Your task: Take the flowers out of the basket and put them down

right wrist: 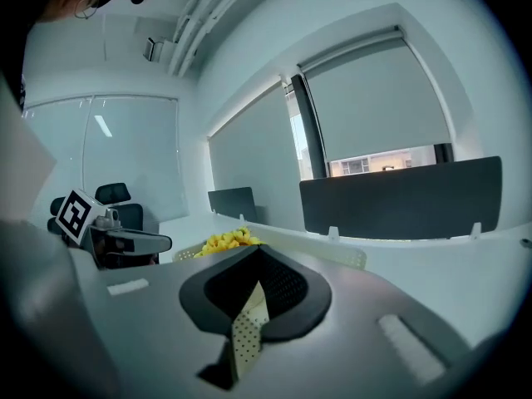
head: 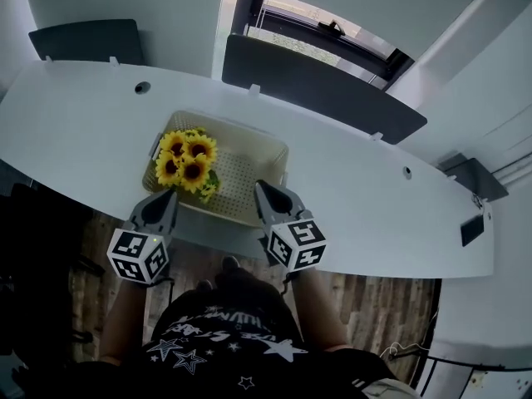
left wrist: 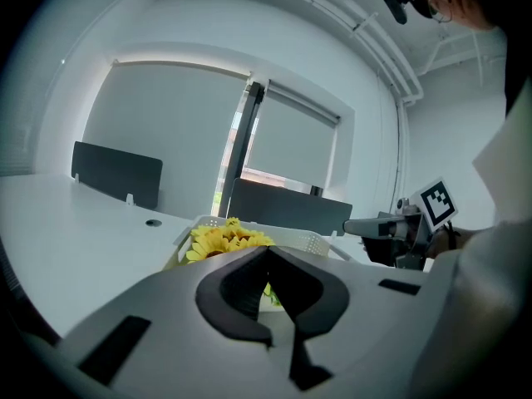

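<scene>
A bunch of yellow sunflowers (head: 188,161) lies in the left half of a cream perforated basket (head: 249,166) on the white table. My left gripper (head: 170,194) hovers at the basket's near left corner, shut and empty, just short of the flowers (left wrist: 223,239). My right gripper (head: 260,187) is at the basket's near right edge, shut with nothing held. In the right gripper view the flowers (right wrist: 227,240) and the basket rim (right wrist: 332,250) show beyond the closed tips.
The curved white table (head: 349,181) carries dark divider panels (head: 320,86) along its far edge and cable holes (head: 142,87). A dark chair (right wrist: 116,194) stands off to the left. The table's near edge runs just behind both grippers.
</scene>
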A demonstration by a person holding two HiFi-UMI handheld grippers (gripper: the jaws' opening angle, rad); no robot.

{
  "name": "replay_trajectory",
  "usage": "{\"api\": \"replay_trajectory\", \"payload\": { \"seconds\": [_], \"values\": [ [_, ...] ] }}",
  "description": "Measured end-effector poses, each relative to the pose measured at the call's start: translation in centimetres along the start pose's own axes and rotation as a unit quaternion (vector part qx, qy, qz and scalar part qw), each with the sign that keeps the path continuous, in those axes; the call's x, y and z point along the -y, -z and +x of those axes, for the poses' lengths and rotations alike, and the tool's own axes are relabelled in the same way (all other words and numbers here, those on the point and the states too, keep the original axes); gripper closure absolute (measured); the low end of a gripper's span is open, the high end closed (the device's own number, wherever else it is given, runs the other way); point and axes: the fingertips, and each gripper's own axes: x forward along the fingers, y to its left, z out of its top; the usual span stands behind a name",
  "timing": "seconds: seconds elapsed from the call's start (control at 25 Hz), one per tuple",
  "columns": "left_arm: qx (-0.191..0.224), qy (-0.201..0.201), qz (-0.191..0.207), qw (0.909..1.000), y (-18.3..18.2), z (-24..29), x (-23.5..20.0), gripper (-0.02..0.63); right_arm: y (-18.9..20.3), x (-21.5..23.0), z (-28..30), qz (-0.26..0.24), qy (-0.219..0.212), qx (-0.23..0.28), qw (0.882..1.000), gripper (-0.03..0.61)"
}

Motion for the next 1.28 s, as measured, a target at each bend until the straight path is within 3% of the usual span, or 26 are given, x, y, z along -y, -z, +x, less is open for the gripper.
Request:
{"api": "replay_trajectory", "payload": {
  "seconds": [0.24,0.44,0.64,0.84,1.0,1.28],
  "values": [
    [-0.003,-0.056,0.007,0.9984,-0.7,1.2,-1.4,0.604,-0.3,1.1,4.4,0.017,-0.047,-0.042,0.998,0.575],
    [-0.006,-0.102,-0.005,0.9947,-0.6,1.6,-2.6,0.604,0.9,0.2,7.5,0.015,-0.117,-0.084,0.99,0.566],
    [-0.017,-0.141,-0.015,0.9897,0.3,1.5,-4.0,0.604,2.2,-0.4,9.6,0.016,-0.141,-0.109,0.984,0.566],
    [-0.031,-0.167,-0.014,0.9854,0.4,0.9,-6.3,0.604,3.5,-0.2,11.3,0.015,-0.126,-0.144,0.981,0.566],
    [-0.054,-0.188,-0.023,0.9805,1.2,0.3,-9.3,0.603,5.2,0.3,12.3,-0.03,-0.089,-0.19,0.977,0.566],
    [-0.095,-0.151,-0.014,0.9839,2.2,0.7,-11.1,0.582,8.1,0.2,13.3,-0.075,-0.08,-0.257,0.96,0.544]
  ]
}}
